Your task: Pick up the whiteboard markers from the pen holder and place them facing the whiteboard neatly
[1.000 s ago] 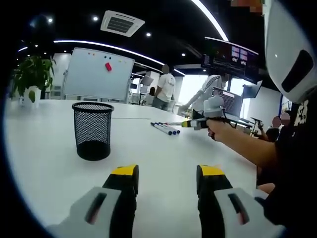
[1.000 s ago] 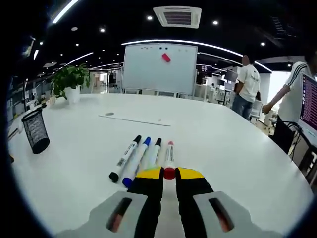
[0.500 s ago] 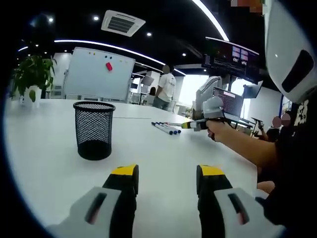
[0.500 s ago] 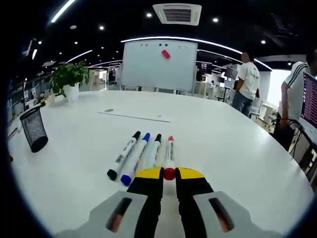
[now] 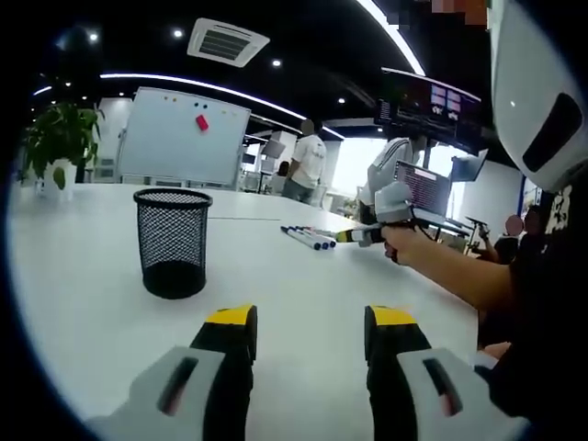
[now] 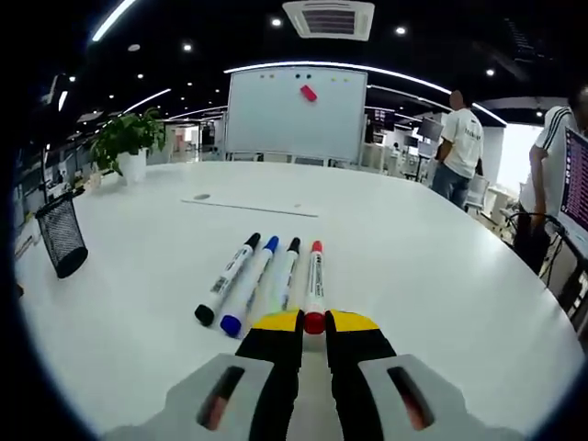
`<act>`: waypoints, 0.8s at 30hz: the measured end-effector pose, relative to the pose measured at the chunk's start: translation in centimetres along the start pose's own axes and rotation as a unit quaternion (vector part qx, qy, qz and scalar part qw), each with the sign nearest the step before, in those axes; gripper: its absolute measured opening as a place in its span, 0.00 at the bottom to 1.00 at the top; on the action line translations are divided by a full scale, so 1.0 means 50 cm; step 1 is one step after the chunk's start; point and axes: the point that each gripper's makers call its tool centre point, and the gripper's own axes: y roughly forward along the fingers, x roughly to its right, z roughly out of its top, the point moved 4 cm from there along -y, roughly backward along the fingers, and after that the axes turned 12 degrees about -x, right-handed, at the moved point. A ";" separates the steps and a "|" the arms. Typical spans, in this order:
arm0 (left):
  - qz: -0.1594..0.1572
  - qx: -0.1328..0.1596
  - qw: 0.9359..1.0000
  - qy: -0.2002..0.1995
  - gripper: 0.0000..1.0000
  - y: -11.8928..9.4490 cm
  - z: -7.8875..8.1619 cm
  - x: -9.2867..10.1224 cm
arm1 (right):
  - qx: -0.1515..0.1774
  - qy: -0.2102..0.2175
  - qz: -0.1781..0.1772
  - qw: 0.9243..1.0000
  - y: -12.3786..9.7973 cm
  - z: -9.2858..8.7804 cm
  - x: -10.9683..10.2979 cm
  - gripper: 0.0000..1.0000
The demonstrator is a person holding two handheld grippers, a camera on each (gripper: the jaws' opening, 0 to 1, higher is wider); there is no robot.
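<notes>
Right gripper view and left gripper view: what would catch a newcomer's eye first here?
Four whiteboard markers lie side by side on the white table, caps pointing toward the whiteboard at the far end. The right gripper has its yellow-tipped jaws closed on the tail of the red-capped marker. In the left gripper view, a black mesh pen holder stands upright ahead of the left gripper, whose jaws are spread apart.

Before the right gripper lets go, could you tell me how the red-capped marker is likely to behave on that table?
The red-capped marker looks round and rigid, so it may roll on the smooth white table. The neighbouring markers might stop it leftward. It probably weighs little.
</notes>
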 end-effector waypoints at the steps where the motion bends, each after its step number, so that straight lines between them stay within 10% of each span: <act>1: 0.000 -0.001 1.000 0.000 0.48 0.000 -0.001 0.000 | -0.001 0.000 0.001 1.000 0.000 -0.001 -0.001 0.14; 24: 0.000 -0.001 1.000 0.000 0.48 0.001 -0.001 -0.001 | -0.013 0.000 0.000 1.000 0.005 -0.016 -0.001 0.14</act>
